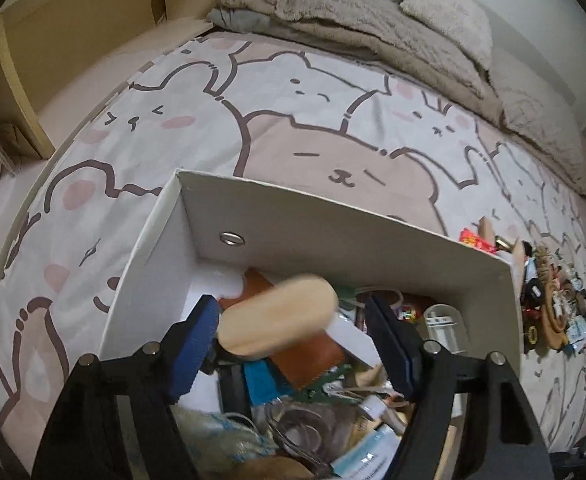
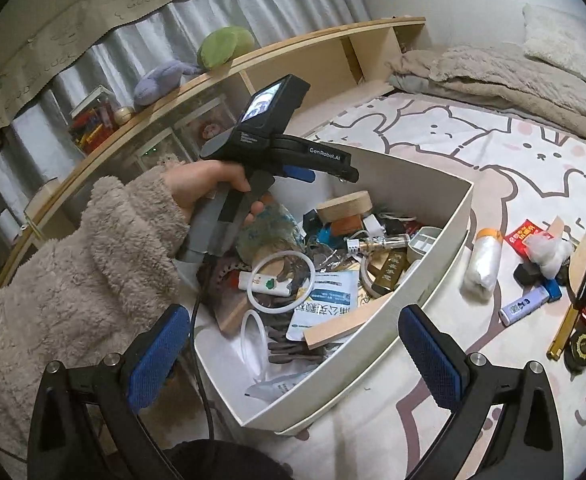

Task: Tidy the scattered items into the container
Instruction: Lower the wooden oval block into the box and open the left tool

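Observation:
A white box [image 1: 333,216] stands on the bed, holding several small items. My left gripper [image 1: 293,332] is open over the box. A pale wooden oval piece [image 1: 279,318] sits blurred between its jaws, touching only the left pad, above the box's contents. In the right wrist view the left gripper [image 2: 333,170] hangs over the box [image 2: 445,236] and the wooden piece [image 2: 345,205] lies just below its tips. My right gripper [image 2: 293,344] is open and empty, near the box's front corner. Scattered items lie right of the box: a white roll [image 2: 483,260], a red packet [image 2: 527,236], a blue-white lighter [image 2: 521,306].
The box sits on a cartoon-bear bedsheet [image 1: 313,120]. A beige blanket [image 1: 373,24] and a pillow [image 1: 449,12] lie at the bed's far end. A wooden shelf [image 2: 253,64] with plush toys runs along the left. More clutter [image 1: 549,292] lies right of the box.

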